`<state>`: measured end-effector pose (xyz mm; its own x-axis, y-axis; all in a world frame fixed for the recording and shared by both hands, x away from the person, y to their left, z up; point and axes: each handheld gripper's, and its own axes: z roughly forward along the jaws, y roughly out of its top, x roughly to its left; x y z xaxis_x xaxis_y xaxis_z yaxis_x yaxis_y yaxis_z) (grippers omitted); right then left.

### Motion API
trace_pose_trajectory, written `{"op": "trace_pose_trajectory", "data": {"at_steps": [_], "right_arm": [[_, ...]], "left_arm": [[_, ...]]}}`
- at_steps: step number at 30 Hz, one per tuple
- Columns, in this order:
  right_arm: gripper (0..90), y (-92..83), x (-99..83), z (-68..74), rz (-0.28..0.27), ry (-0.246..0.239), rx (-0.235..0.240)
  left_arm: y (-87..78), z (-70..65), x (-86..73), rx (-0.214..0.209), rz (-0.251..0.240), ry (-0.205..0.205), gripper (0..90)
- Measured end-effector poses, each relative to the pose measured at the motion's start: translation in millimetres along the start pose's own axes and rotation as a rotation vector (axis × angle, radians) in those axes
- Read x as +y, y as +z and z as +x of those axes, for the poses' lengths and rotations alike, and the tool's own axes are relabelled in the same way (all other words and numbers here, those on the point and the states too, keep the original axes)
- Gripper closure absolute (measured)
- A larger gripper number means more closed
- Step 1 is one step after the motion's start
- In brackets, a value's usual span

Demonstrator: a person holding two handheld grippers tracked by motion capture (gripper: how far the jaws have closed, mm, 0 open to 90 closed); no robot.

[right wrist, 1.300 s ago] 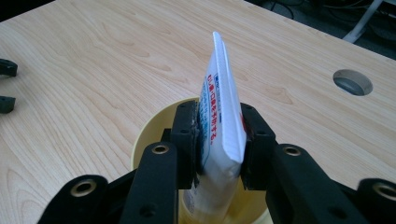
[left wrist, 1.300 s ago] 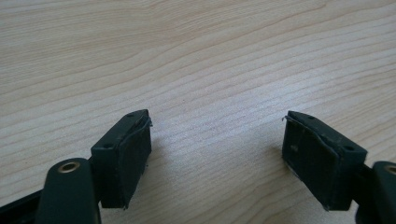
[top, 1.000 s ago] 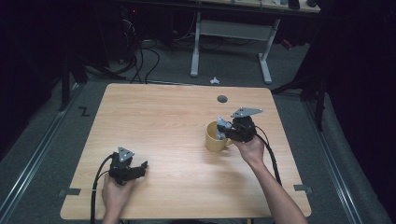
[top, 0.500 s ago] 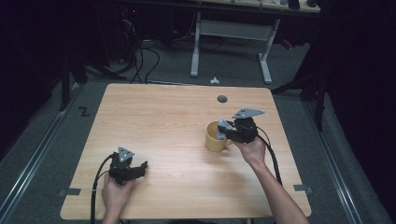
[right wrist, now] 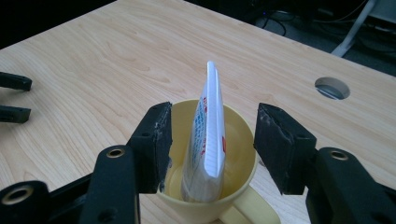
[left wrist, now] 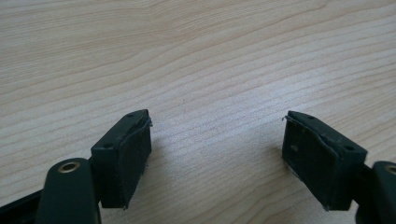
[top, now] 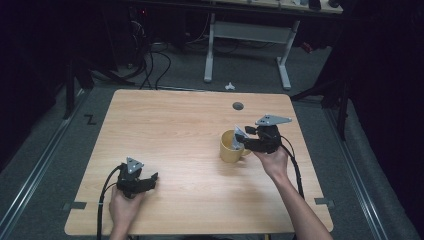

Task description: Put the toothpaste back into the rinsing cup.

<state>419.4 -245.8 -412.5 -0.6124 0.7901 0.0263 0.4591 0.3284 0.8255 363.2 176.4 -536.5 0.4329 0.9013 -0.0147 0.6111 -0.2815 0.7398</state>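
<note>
A yellow mug (top: pixel 230 149) stands right of the middle of the wooden table (top: pixel 170 125). A white toothpaste tube (right wrist: pixel 208 135) with blue and red print stands upright inside the mug (right wrist: pixel 238 186), leaning on its rim. My right gripper (right wrist: pixel 215 129) reaches over the mug from the right (top: pixel 243 139). Its jaws have just been opening, with the tube between them and a gap on each side. My left gripper (top: pixel 150 178) rests open near the front left. Between its pads (left wrist: pixel 123 158) there is bare wood.
A round cable hole (top: pixel 238 106) lies in the tabletop behind the mug. The left gripper's two jaws (right wrist: pixel 14 98) show far off in the right gripper view. Beyond the table stand white desk legs (top: pixel 210 50) and floor cables (top: pixel 150 60).
The right gripper's jaws have spread apart at the mug, letting go of the tube. Both hands have stayed where they were.
</note>
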Motion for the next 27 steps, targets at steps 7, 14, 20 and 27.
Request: {"op": "trace_pose_trajectory", "data": {"at_steps": [7,14,20,27], "right_arm": [[47.4,-13.3,0.9,-1.4,-0.026,0.004,-0.021],[50.0,-26.5,-3.5,-5.2,-0.048,0.016,-0.038],[49.9,-33.5,-6.4,-9.1,-0.061,0.027,-0.041],[49.9,-43.7,-9.0,-10.7,-0.080,0.031,-0.051]], "left_arm": [[0.0,0.0,0.0,0.000,0.000,0.000,24.1],[0.0,0.0,0.0,0.000,0.000,0.000,24.1],[0.0,0.1,0.0,0.000,0.000,0.000,24.1],[0.0,0.0,0.0,0.000,0.000,0.000,24.1]]}}
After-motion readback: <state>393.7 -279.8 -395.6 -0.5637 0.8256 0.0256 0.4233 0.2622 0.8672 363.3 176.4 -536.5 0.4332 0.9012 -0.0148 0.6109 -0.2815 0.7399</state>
